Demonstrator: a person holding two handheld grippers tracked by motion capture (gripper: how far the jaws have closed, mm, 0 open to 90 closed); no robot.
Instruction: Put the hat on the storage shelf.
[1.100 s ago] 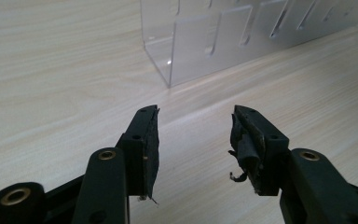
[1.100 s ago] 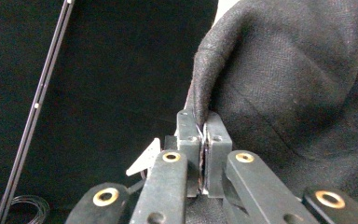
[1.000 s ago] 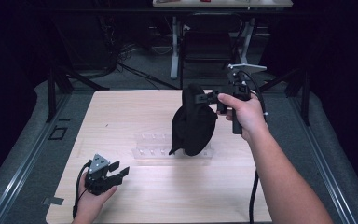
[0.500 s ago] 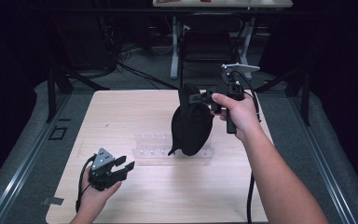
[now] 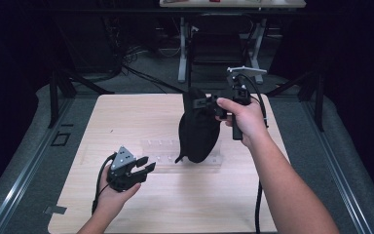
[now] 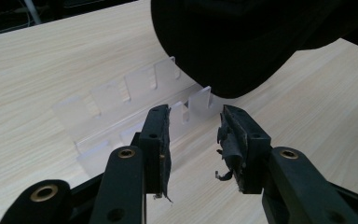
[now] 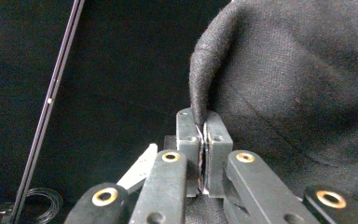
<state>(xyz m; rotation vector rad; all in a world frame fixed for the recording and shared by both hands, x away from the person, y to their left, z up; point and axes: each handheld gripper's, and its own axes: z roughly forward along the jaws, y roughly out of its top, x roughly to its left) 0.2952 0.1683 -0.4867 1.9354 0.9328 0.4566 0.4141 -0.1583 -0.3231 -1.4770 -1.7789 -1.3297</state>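
A black cloth item (image 5: 198, 129), a bag or hat by the look of it, is held up over the middle of the wooden table (image 5: 126, 109) by the right gripper (image 5: 207, 104). In the right gripper view the jaws are seen closed tight on a folded edge of the fabric (image 7: 200, 88), pinched right at the tips. The cloth hangs from that pinch; its lower end sits at or just above a clear plastic rack (image 5: 163, 150), and contact cannot be told. The left gripper (image 5: 145, 166) is held low at about 7 o'clock from the cloth, jaws parted to a middling gap, nothing between them. In the left gripper view the rack (image 6: 130, 107) lies just ahead of the jaws and the cloth's rounded bottom (image 6: 242, 42) hangs above at 1 o'clock.

Judged step: cloth being lifted clear, left gripper to take a second hold or steady the rack.

To do it well:
- The right pinch should be kept firm; only a thin edge is caught, so slip is a risk if jerked.
- The left gripper should be brought up toward 1 o'clock to the cloth's lower hem, jaws kept apart until fabric is well between the pads.
- The rack should not be knocked; it is light and likely to slide.
- A single layer should be taken, not a bunch.
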